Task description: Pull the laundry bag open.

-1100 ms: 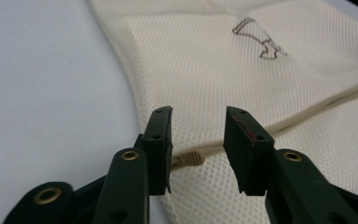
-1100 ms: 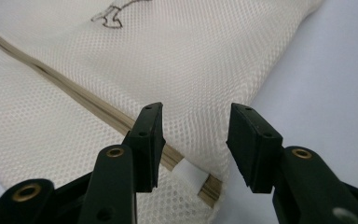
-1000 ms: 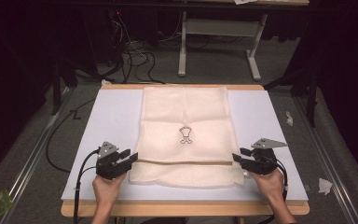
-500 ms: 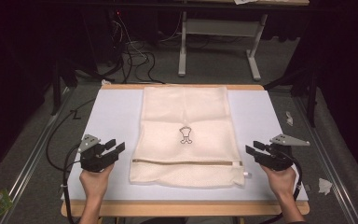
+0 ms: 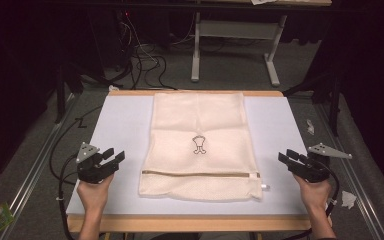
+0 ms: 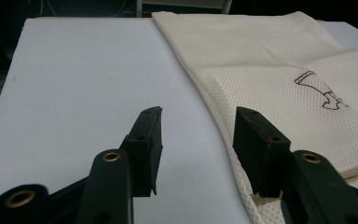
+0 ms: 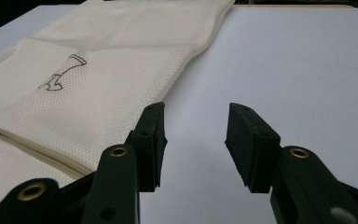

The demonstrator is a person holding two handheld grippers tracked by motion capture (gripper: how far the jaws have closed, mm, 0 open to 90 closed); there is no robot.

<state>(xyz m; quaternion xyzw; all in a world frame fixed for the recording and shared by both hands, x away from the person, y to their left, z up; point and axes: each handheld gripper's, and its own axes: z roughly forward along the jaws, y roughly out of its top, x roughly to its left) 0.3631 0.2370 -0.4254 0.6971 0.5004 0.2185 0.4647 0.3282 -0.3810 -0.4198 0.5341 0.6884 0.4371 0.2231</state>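
Observation:
A cream mesh laundry bag point(image 5: 198, 142) lies flat in the middle of the white table mat point(image 5: 122, 125). It has a small dark printed emblem point(image 5: 198, 145) and a zipper band point(image 5: 200, 174) near its front edge. My left gripper point(image 5: 114, 156) is open over bare mat, left of the bag point(image 6: 279, 84). My right gripper point(image 5: 286, 157) is open to the right of the bag point(image 7: 98, 79), apart from it. Neither holds anything. In the left gripper view point(image 6: 198, 135) the right jaw sits at the bag's edge. The right gripper view point(image 7: 196, 140) has bare mat between its jaws.
The mat rests on a wooden tabletop point(image 5: 195, 223). Behind it on the dark floor stand a grey metal frame point(image 5: 235, 45) and tangled black cables point(image 5: 145, 60). Scraps of white paper point(image 5: 348, 199) lie on the floor at the right.
Both grippers let go of the bag's front corners and moved outward to the sides. The front part of the bag now lies flat with the zipper band showing.

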